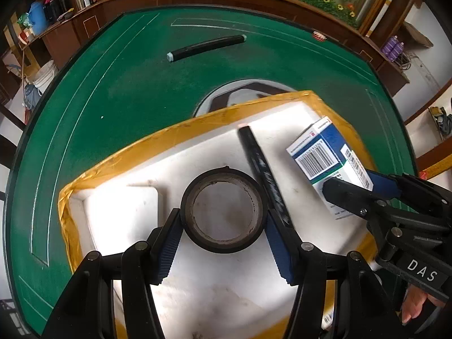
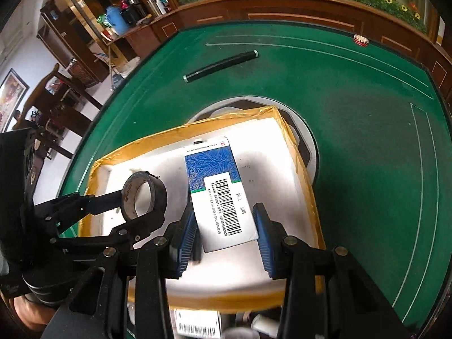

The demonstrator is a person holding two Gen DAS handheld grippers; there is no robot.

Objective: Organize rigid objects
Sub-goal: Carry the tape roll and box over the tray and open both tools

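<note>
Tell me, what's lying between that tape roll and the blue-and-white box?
A black pen lies in the white tray between the tape roll and the box. The left wrist view shows it.

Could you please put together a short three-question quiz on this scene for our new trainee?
1. True or false: the left tool is shut on the tape roll.
2. What does the right tool hold? A. a pen B. a small box C. a cup
3. Fill in: one black pen lies inside the tray; the other pen lies on the green ____.

Key:
1. True; its pads press the roll's two sides.
2. B; the box has a blue top and barcodes.
3. table; that pen lies beyond the tray, outside it.
</note>
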